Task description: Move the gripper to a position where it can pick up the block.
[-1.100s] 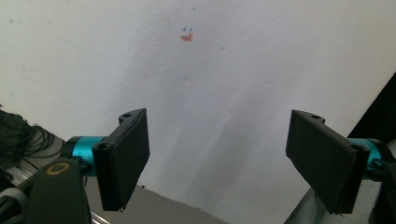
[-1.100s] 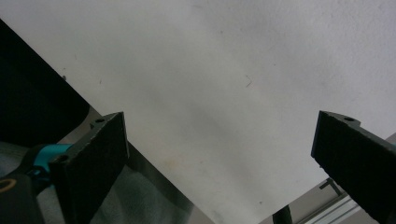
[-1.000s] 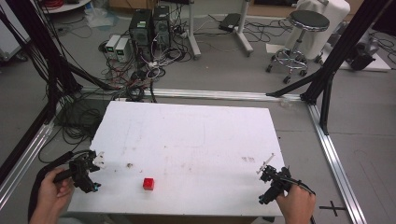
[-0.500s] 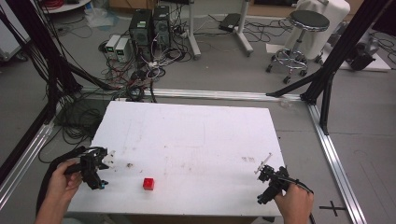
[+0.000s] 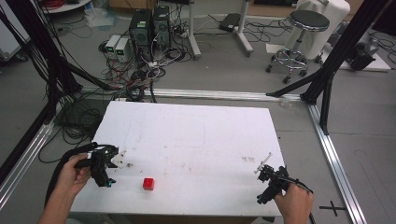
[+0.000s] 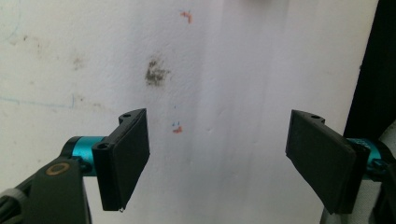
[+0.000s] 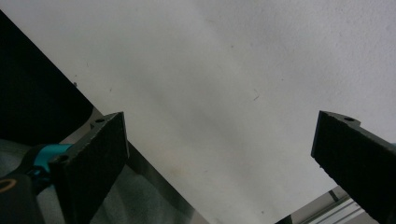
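A small red cube (image 5: pixel 148 184) sits on the white table (image 5: pixel 187 135) near its front edge, left of centre. My left gripper (image 5: pixel 104 170) hovers just left of the cube, held by a hand at the table's front left corner. In the left gripper view its jaws stand wide apart, left gripper (image 6: pixel 217 161) open over bare, stained tabletop with nothing between them. My right gripper (image 5: pixel 268 181) is at the front right corner. In the right gripper view its jaws are also spread, right gripper (image 7: pixel 219 158) open above the table's edge and empty.
A dark smudge (image 6: pixel 156 73) and small red marks stain the tabletop. Aluminium frame rails (image 5: pixel 332 154) run along the table's sides. Behind the table lie cables and computer boxes (image 5: pixel 149 25), with a stool (image 5: pixel 303 28) at the back right.
My left gripper has moved right along the front of the table, closer to the red cube. The right gripper has stayed in place.
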